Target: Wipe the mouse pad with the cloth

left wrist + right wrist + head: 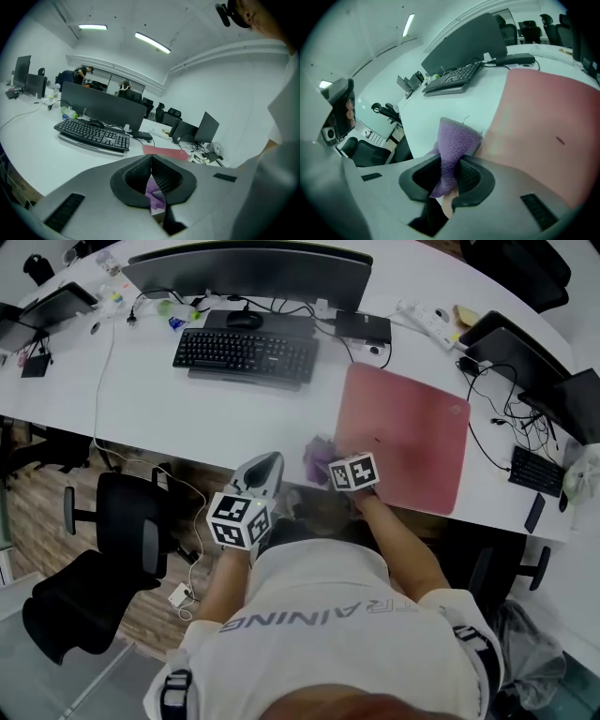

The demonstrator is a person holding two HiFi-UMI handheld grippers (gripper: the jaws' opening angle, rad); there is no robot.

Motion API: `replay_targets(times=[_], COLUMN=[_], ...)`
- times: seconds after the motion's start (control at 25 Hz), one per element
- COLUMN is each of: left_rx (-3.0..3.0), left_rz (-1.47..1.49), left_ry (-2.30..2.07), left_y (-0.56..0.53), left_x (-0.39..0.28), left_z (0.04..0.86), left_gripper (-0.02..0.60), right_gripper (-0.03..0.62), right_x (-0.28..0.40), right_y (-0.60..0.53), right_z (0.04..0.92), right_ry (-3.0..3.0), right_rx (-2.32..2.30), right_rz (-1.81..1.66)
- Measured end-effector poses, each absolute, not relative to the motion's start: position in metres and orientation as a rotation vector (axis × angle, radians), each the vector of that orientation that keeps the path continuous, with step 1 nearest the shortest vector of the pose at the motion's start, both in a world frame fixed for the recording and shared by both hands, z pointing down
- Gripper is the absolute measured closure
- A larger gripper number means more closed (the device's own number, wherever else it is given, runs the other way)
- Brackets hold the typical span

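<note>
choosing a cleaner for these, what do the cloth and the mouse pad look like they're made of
The cloth: purple, with a fuzzy matte pile and soft folds; probably microfibre or terry. The mouse pad: a thin, flat pinkish-red sheet, smooth and dull, with no visible weave; perhaps leatherette or fine fabric, I cannot tell which.

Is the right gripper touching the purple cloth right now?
Touching. The right gripper view shows the right gripper with its jaws closed on the purple cloth, which is pinched between them and bunches out past the tips.
</note>
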State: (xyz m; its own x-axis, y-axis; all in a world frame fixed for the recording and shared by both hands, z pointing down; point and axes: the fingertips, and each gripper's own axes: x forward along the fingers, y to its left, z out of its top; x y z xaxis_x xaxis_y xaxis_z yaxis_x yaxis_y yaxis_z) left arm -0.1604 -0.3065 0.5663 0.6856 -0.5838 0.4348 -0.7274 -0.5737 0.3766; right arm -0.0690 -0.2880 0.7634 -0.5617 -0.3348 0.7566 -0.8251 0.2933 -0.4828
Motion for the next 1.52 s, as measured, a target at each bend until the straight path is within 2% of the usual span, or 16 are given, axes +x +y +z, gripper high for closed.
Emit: replay_targets(times=[0.36,0.96,1.32,1.52], left_rx=[2.424,2.470,2.578,2.624], left_rz=[0.399,0.387,0.348,0.348], left_ry=[-0.946,-0.917,-0.727,-0.651], left_y=[-0.281,-0.201,-0.176,-0.176], left_x=[-0.081,0.057,0.151,0.179], left_z=[0.549,0.533,0.524,0.515], left_gripper=[0.549,0.551,0.549,0.551], right_gripper=[0.502,0.502,0.502,0.502], right_x=[0.015,0.211,0.330,0.379], right_y=[-0.251,-0.161,-0.094,-0.061], right_z=[0.762,0.758,0.758,0.761], right_ry=[-2.022,-1.952,-1.825,-1.712], right_rx=[1.112,1.249,1.468,1.603], right_rz=[1.301,1.309,1.356,1.364])
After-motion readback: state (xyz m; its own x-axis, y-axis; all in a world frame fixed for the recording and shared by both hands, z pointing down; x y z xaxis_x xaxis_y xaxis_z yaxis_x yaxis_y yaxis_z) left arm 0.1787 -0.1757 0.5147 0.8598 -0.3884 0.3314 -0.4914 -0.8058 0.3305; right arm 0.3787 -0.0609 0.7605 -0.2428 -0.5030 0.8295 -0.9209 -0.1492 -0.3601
